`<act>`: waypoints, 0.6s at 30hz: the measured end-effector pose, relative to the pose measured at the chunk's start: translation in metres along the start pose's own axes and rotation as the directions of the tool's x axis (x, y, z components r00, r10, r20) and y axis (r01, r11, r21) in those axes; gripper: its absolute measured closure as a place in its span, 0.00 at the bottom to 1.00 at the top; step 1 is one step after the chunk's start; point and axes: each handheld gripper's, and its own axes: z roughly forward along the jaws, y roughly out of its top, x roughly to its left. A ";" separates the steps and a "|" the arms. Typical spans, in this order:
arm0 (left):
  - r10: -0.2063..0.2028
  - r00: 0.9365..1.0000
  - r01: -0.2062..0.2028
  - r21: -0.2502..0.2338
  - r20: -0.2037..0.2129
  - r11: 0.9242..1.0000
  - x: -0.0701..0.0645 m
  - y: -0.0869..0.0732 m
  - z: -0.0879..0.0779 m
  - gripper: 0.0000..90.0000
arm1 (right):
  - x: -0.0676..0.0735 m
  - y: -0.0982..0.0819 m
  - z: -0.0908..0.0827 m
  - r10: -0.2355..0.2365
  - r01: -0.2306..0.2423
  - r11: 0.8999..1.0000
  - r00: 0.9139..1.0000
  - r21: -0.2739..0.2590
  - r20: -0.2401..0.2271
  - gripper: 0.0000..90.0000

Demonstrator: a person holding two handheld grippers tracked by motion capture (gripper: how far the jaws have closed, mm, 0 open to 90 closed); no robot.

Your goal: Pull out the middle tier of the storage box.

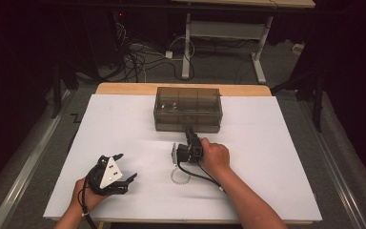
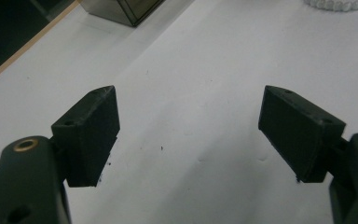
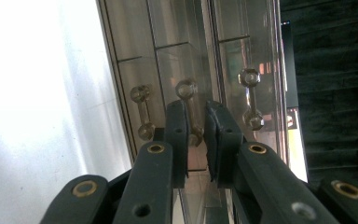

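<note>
Against the front face of the smoky transparent plastic drawer box (image 1: pixel 188 109), which stands at the far middle of the white-covered table (image 1: pixel 267 157), I hold my right gripper (image 1: pixel 189 130) with its jaws pointing away from me. My right hand (image 1: pixel 214 156) grips its body just in front of the box, my forearm running back towards the near right edge of the table, and the tool is rolled onto its side, so in the right gripper view the box front stands on end. My jaws there are drawn narrow around the middle clear barbell-shaped drawer handle (image 3: pixel 189 112); the pads sit on either side of its bar, though I cannot tell whether they actually press on it. That handle is see-through with a rounded knob at each end, and two like it sit beside it on the neighbouring drawer fronts.

My left gripper (image 1: pixel 126 168) rests well in front of the box and to its left, near the table's front edge, my left hand (image 1: pixel 88 193) wrapped around it from below. Its jaws are spread wide with only bare white tabletop between them. A white beaded ring (image 1: pixel 180 177) lies on the table in front of the box, between my two hands and close to my right wrist.
</note>
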 end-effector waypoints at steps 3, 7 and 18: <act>0.001 1.000 -0.001 0.001 0.000 1.000 0.000 0.000 0.000 0.23 | 0.000 0.000 0.000 0.002 -0.002 1.000 1.000 0.000 -0.002 0.90; 0.003 1.000 -0.003 0.002 0.001 1.000 0.000 0.000 0.000 0.23 | -0.001 0.000 0.000 0.012 -0.012 1.000 1.000 -0.004 -0.009 0.90; 0.004 1.000 -0.004 0.006 0.002 1.000 0.000 0.000 0.001 0.23 | -0.017 -0.003 -0.009 0.139 -0.144 0.989 0.983 -0.033 -0.121 0.86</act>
